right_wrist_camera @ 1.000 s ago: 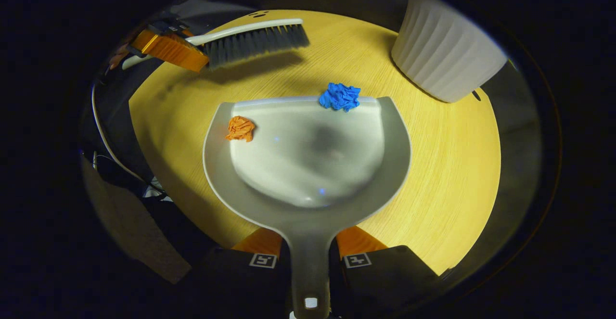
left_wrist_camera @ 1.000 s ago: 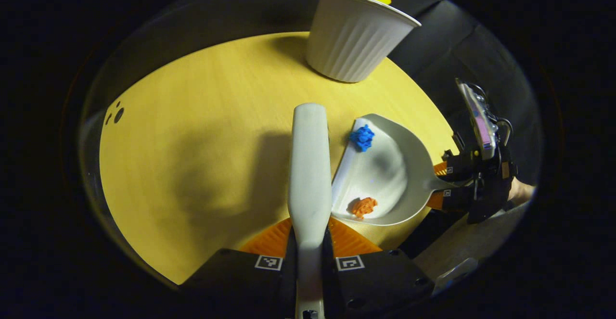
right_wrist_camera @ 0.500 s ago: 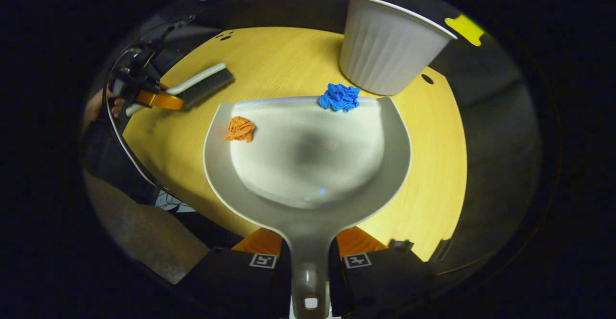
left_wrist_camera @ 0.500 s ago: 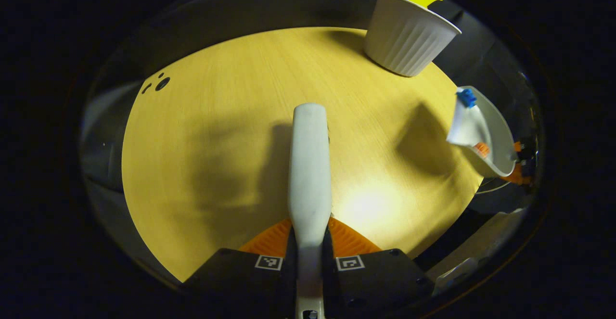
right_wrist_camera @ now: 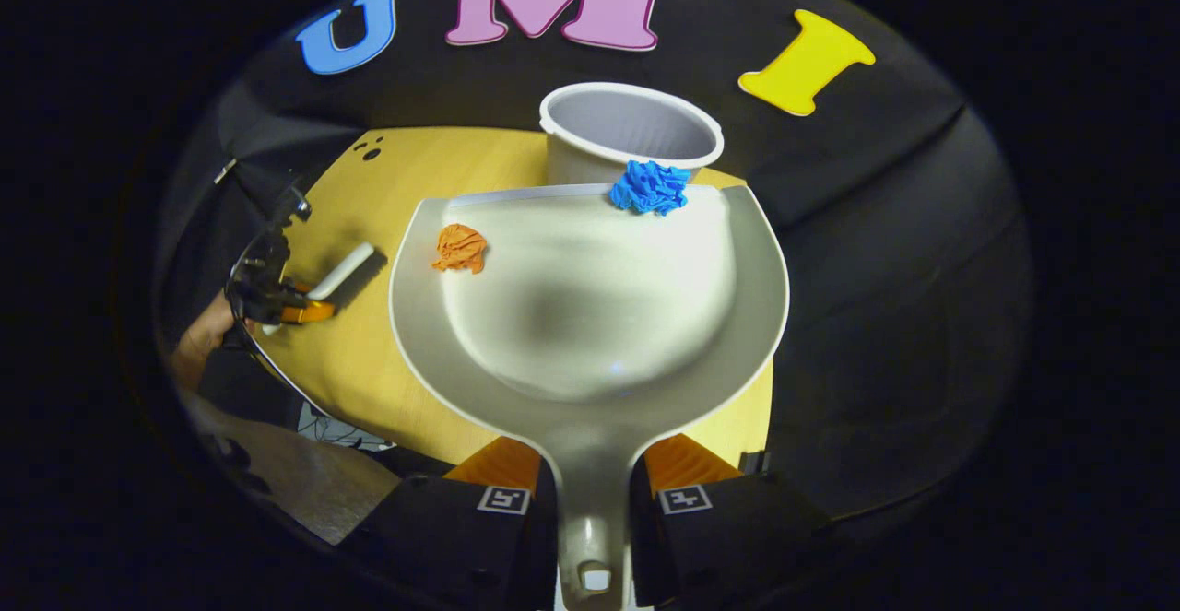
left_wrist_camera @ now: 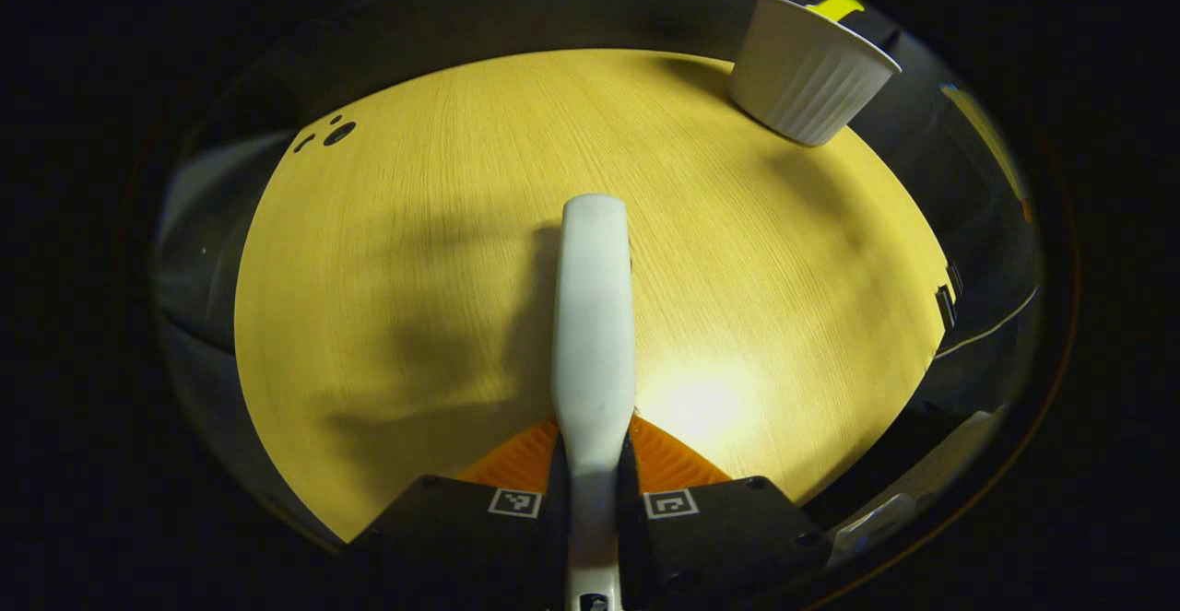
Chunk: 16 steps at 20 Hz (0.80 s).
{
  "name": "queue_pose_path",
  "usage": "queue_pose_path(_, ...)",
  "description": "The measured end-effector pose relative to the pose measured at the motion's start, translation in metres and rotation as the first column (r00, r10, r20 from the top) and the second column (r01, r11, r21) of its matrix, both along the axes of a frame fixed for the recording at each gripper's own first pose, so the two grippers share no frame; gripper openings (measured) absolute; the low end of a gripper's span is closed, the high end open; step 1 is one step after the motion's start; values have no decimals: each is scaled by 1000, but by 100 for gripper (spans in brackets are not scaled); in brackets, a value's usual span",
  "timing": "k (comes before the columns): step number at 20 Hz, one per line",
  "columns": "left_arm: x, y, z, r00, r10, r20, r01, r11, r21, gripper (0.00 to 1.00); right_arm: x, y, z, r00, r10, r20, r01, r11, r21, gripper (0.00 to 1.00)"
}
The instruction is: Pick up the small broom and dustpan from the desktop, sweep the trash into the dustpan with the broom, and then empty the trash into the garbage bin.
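In the right gripper view my right gripper [right_wrist_camera: 590,475] is shut on the handle of the grey dustpan [right_wrist_camera: 590,307], held in the air. A blue paper ball [right_wrist_camera: 650,187] lies at the pan's front lip and an orange paper ball [right_wrist_camera: 460,247] at its left side. The white ribbed bin [right_wrist_camera: 630,132] stands just beyond the lip, its open mouth showing. In the left gripper view my left gripper [left_wrist_camera: 593,459] is shut on the white broom [left_wrist_camera: 593,316], which points out over the yellow desktop [left_wrist_camera: 442,252]. That broom [right_wrist_camera: 346,267] and the left gripper [right_wrist_camera: 281,302] also sit far left in the right gripper view.
The white bin [left_wrist_camera: 808,69] stands at the desktop's far right corner in the left gripper view. A few dark holes [left_wrist_camera: 332,132] mark the far left of the desktop. A hand [right_wrist_camera: 205,339] holds the left gripper. A cable [left_wrist_camera: 986,325] hangs off the right edge.
The dustpan has risen and moved up to the bin, whose mouth now shows, and it has left the left gripper view. The broom has drawn back left, away from the pan.
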State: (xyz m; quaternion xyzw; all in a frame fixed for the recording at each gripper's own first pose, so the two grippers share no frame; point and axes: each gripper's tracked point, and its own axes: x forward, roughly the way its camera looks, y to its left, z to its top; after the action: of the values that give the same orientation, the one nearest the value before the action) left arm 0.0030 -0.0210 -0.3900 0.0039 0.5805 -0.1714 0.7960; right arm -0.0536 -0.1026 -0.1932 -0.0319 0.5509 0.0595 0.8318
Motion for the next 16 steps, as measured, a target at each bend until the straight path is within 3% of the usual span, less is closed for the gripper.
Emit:
queue_pose_path(3, -4, 0, -5, 1000, -19, -1, 19, 1000, 0, 26, 38, -18, 18, 999, -32, 3, 32, 999, -21, 36)
queue_pose_path(9, -8, 2, -10, 1000, -2, -1, 2, 1000, -24, 26, 108, -80, 15, 997, -79, -17, 74, 978, -196, 35)
queue_pose_path(13, -11, 1, -10, 1000, 21, -1, -21, 999, -26, 26, 145, -93, 13, 998, -42, -50, 26, 956, -293, 36)
queue_pose_path(16, -14, 2, -10, 999, 32, -4, -32, 999, -25, 26, 171, -97, 14, 995, 25, -95, -61, 915, -399, 35)
